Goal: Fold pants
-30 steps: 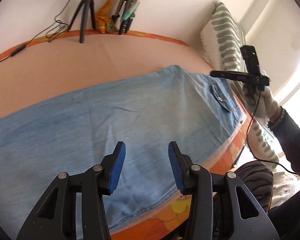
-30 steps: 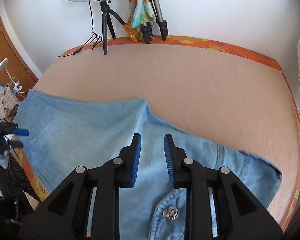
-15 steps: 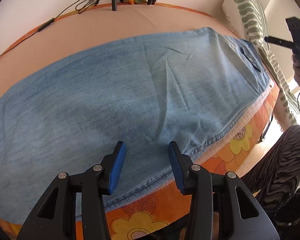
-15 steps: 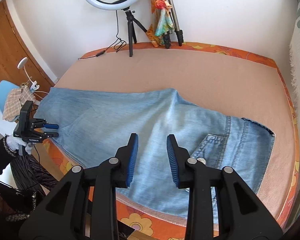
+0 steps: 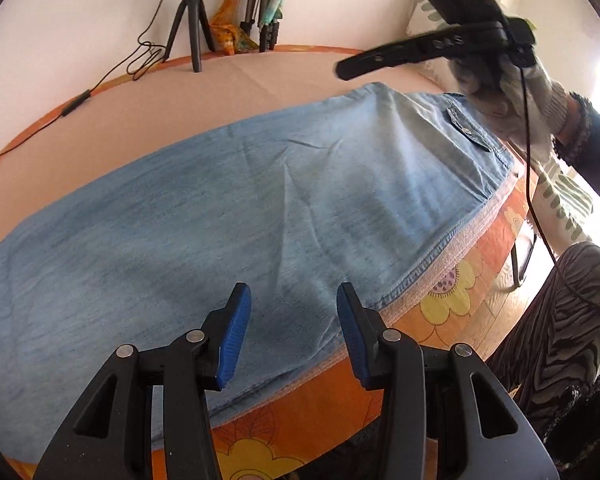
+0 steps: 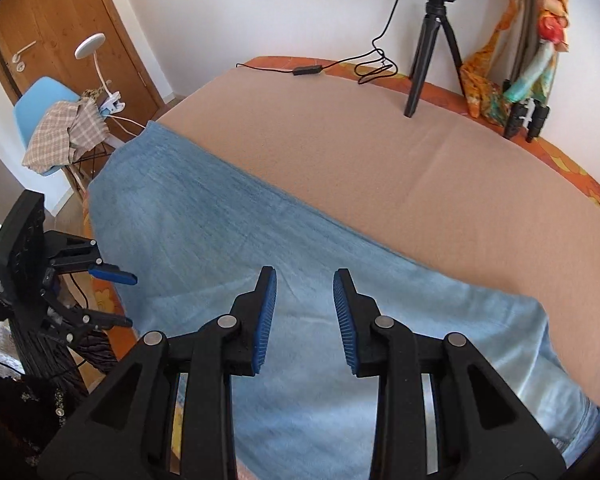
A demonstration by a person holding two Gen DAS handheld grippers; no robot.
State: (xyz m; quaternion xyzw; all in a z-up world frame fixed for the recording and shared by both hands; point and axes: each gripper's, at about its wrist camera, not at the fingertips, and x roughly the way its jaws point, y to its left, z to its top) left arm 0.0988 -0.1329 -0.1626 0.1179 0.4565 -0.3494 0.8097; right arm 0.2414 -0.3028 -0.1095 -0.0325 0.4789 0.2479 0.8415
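Observation:
Light blue denim pants (image 5: 236, 200) lie flat, folded lengthwise, along the near edge of a bed with a tan cover (image 5: 260, 76). The waist with a buttoned pocket (image 5: 466, 130) is at the right. My left gripper (image 5: 290, 332) is open and empty, held above the pants' near hem edge. My right gripper (image 6: 304, 316) is open and empty above the leg of the pants (image 6: 228, 240). In the left wrist view the right gripper's fingers (image 5: 384, 60) hover over the waist end. The left gripper (image 6: 112, 296) shows at the left of the right wrist view, beside the bed's edge.
A ring-light tripod (image 5: 190, 24) and its cable (image 5: 112, 76) stand at the back of the bed by the wall, next to folded tripods with a colourful scarf (image 6: 520, 56). A patterned pillow (image 5: 564, 192) lies at the right. A blue chair with checked cloth (image 6: 60, 128) stands beyond the bed.
The right gripper has swung in over the waist end and turned toward the legs. The left gripper has pulled back slightly. Both stay open; the pants have not moved.

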